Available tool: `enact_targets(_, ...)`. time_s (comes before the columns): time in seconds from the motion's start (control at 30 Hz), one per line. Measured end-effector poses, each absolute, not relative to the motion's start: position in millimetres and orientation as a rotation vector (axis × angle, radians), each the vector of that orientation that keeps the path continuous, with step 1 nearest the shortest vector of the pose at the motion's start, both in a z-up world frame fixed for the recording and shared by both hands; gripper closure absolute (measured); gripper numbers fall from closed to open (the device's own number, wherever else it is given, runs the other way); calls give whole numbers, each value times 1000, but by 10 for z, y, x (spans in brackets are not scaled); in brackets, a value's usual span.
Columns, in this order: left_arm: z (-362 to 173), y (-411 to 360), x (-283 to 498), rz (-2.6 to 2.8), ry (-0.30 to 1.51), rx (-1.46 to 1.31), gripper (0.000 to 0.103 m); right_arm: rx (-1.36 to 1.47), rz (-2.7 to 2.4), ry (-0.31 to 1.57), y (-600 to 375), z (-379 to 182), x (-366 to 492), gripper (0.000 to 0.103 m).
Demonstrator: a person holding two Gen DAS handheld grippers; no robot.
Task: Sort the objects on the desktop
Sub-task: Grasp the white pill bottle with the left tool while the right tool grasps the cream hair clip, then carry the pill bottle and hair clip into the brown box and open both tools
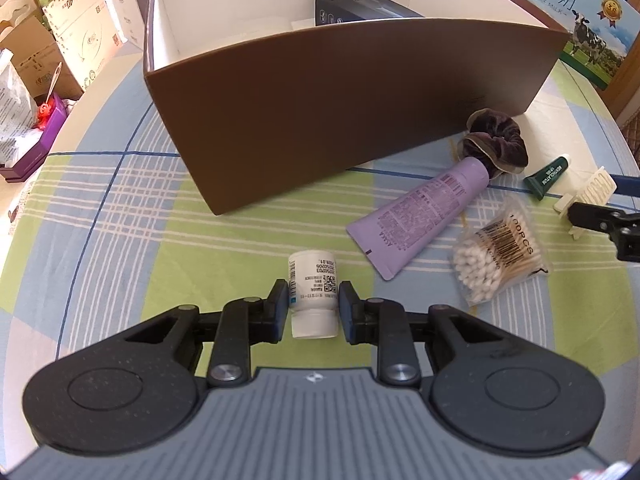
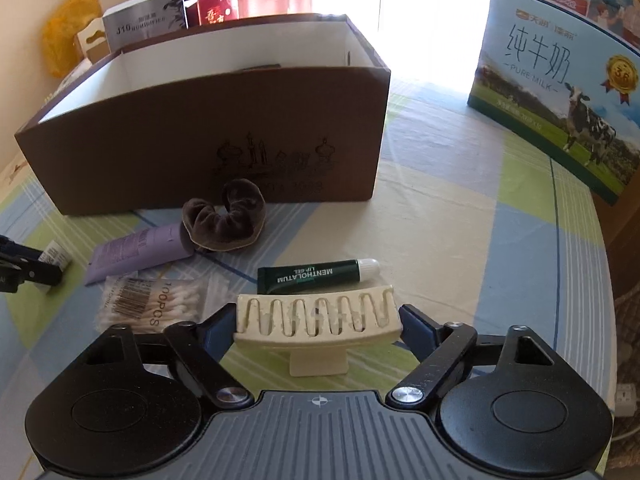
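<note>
A white pill bottle (image 1: 312, 280) lies between the pads of my left gripper (image 1: 313, 308), which is shut on it just above the checked tablecloth. My right gripper (image 2: 316, 320) is shut on a cream hair claw clip (image 2: 316, 316), its pads against the clip's two ends. Ahead of both stands an open brown box (image 1: 340, 92) with a black carton (image 1: 360, 4) inside. Between the grippers lie a purple tube (image 1: 424, 216), a dark velvet scrunchie (image 2: 224, 220), a green lip gel tube (image 2: 316, 276) and a bag of cotton swabs (image 2: 152, 304).
A milk carton (image 2: 560, 88) stands at the back right of the table. Cardboard boxes and bags (image 1: 48, 60) crowd the floor to the left. The table edge (image 2: 600, 280) curves close on the right. Bare cloth (image 2: 440, 200) lies right of the brown box.
</note>
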State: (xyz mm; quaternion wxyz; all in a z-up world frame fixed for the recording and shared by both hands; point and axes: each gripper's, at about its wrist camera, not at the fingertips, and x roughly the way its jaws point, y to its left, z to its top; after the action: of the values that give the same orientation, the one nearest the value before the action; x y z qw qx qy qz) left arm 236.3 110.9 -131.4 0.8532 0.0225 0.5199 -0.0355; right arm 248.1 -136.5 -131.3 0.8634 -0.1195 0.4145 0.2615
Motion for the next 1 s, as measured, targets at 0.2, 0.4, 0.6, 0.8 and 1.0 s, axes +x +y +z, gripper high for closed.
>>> enact_targets(0.2, -1313, 1111, 2334, -77, 1094, 55, 80, -269, 535, 860, -1369, -1295, 2402, 21)
enact_targets(0.4, -1286, 1110, 2259, -83, 1098, 58, 80, -244, 523, 869, -1409, -1208, 2284, 21)
enact_targets(0.6, -1180, 1114, 2154, -87, 1076, 56, 80, -196, 529, 865, -1454, -1076, 2158, 21)
enact_targets(0.8, -1017, 1150, 2044, -95, 1054, 26, 80, -160, 569, 851, -1436, -934, 2051, 21)
enact_targets(1.0, -778, 1167, 1960, -112, 1003, -8, 80, -135, 637, 814, -1321, -738, 1992, 21)
